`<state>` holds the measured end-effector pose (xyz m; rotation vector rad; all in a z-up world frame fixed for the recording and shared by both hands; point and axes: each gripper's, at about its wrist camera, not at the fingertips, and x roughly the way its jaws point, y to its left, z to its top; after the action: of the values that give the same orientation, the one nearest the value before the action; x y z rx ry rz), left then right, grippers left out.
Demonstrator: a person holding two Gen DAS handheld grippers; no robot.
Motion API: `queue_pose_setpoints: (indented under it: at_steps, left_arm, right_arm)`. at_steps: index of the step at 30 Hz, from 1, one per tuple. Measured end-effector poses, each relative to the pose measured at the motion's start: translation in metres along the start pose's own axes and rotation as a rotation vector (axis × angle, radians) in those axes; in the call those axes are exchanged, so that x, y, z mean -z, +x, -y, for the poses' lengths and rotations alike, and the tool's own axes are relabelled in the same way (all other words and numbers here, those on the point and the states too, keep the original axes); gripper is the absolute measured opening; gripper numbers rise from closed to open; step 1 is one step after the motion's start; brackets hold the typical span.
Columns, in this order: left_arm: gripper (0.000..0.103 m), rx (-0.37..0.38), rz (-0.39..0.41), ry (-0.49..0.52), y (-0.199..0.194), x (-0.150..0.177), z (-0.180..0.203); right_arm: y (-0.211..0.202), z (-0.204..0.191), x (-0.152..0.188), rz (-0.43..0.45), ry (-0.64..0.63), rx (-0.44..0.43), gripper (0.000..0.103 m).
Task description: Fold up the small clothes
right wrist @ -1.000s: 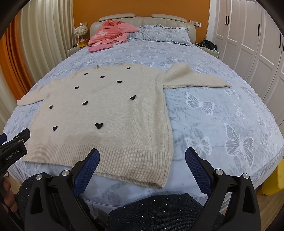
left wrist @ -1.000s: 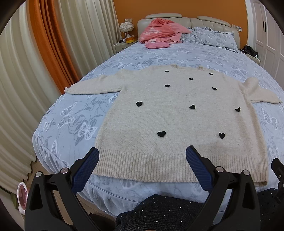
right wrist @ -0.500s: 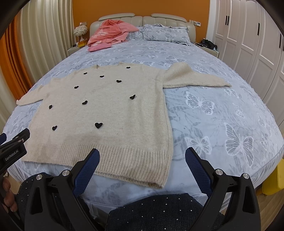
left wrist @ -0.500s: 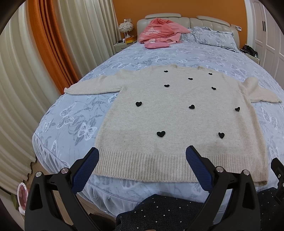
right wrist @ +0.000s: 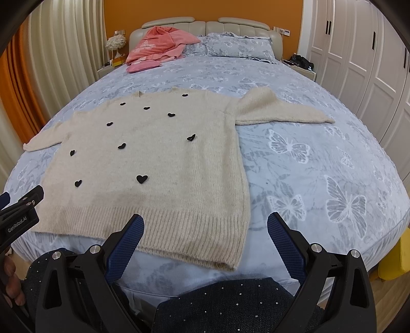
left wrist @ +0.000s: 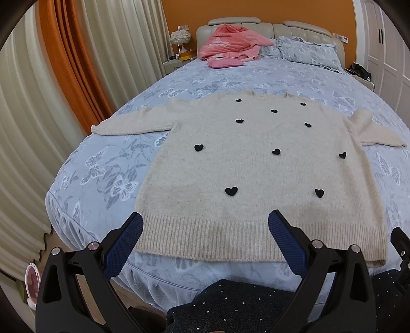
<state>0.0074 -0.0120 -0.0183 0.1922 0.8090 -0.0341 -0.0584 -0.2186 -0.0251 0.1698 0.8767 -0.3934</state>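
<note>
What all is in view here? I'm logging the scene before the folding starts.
sweater: one, cream with black hearts, flat on the bed, sleeves spread
bed: one, blue butterfly cover
pink clothes: a heap, at the headboard
pillow: blue, at the headboard
headboard: beige, padded
lamp: one, white, on the nightstand beside the bed
curtains: cream and orange, beside the bed
wardrobe doors: white, on the opposite side
left gripper: open, over the hem
right gripper: open, over the hem corner

left claw [left wrist: 205, 220]: jaws spread wide, holding nothing | right claw [right wrist: 205, 221]: jaws spread wide, holding nothing
</note>
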Motion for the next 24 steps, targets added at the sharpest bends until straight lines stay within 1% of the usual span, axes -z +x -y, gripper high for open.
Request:
queue_pose_setpoints:
  at_steps: [6, 8, 9, 11, 12, 13, 15, 16, 18, 21, 24]
  left_arm:
    - [0.096, 0.004, -0.011, 0.010, 0.002, -0.001, 0.001]
    - [0.096, 0.013, -0.009, 0.010, 0.000, -0.002, 0.000]
    - [0.096, 0.023, -0.006, 0.007, -0.001, -0.003, -0.001]
    - [0.096, 0.065, 0.006, -0.006, -0.006, -0.008, -0.003]
    - [0.096, 0.091, 0.008, -0.018, -0.007, -0.011, -0.003]
    - [0.097, 0.117, 0.007, -0.035, -0.007, -0.013, -0.003]
    - [0.097, 0.141, -0.001, -0.060, -0.003, -0.018, -0.001]
    - [0.097, 0.152, -0.009, -0.071, 0.002, -0.021, 0.003]
    - [0.097, 0.165, -0.018, -0.083, 0.010, -0.025, 0.012]
    - [0.097, 0.196, -0.031, -0.080, 0.028, -0.029, 0.031]
    - [0.097, 0.251, -0.086, -0.059, 0.050, -0.030, 0.054]
  right_arm:
    - [0.005, 0.004, -0.002, -0.028, 0.017, -0.006, 0.095]
    - [0.006, 0.009, -0.004, -0.050, 0.043, -0.014, 0.095]
    - [0.006, 0.013, -0.006, -0.062, 0.066, -0.027, 0.095]
    - [0.008, 0.035, -0.012, -0.083, 0.159, -0.099, 0.095]
    - [0.009, 0.048, -0.016, -0.073, 0.197, -0.122, 0.095]
    - [0.012, 0.065, -0.023, -0.052, 0.226, -0.118, 0.095]
    - [0.022, 0.098, -0.039, -0.029, 0.244, -0.061, 0.095]
    - [0.032, 0.123, -0.054, -0.027, 0.260, -0.024, 0.094]
    - [0.051, 0.166, -0.078, -0.020, 0.314, 0.007, 0.086]
    - [0.092, 0.244, -0.122, -0.019, 0.429, 0.035, 0.083]
    - [0.140, 0.298, -0.158, -0.028, 0.509, 0.065, 0.079]
